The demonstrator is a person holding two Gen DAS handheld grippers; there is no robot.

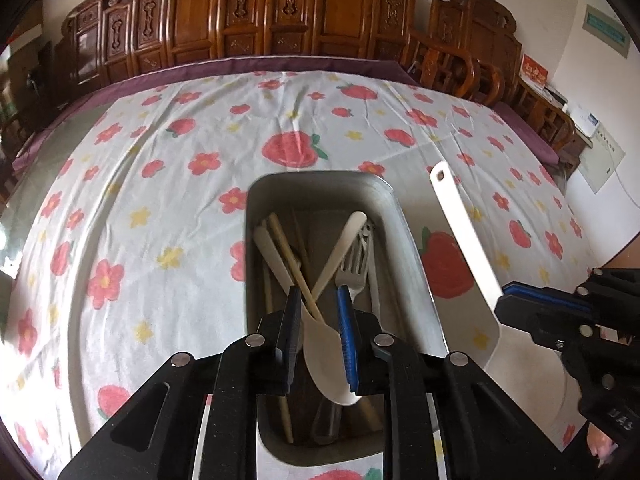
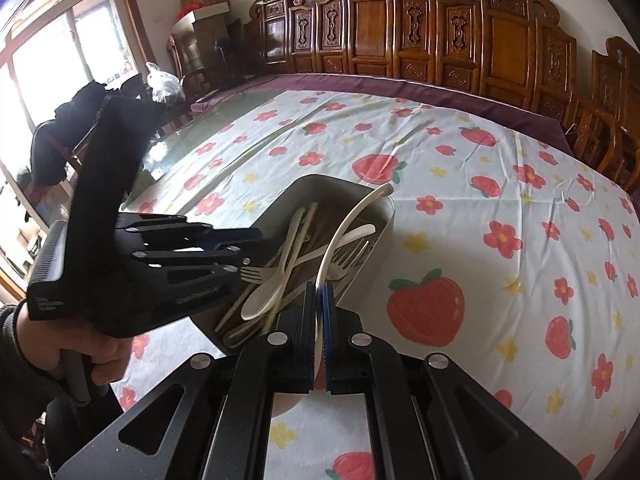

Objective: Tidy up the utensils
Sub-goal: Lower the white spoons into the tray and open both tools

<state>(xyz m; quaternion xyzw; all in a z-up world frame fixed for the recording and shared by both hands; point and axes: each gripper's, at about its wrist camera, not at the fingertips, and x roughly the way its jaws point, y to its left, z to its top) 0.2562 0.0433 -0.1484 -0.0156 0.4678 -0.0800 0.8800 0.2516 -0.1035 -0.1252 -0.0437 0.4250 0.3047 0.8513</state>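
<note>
A metal tray on the flowered cloth holds chopsticks, a fork and other cutlery. My left gripper hangs over the tray's near end, jaws slightly apart. A cream spoon lies between them, with a gap at the left pad. My right gripper is shut on the blade of a white flat spatula, just right of the tray. In the right wrist view, the right gripper pinches the spatula edge-on over the tray. The left gripper reaches in from the left above the spoon.
The white tablecloth with red flowers and strawberries covers a large table with a purple border. Carved wooden chairs line the far side. A person's hand grips the left tool. A window and boxes are at the far left.
</note>
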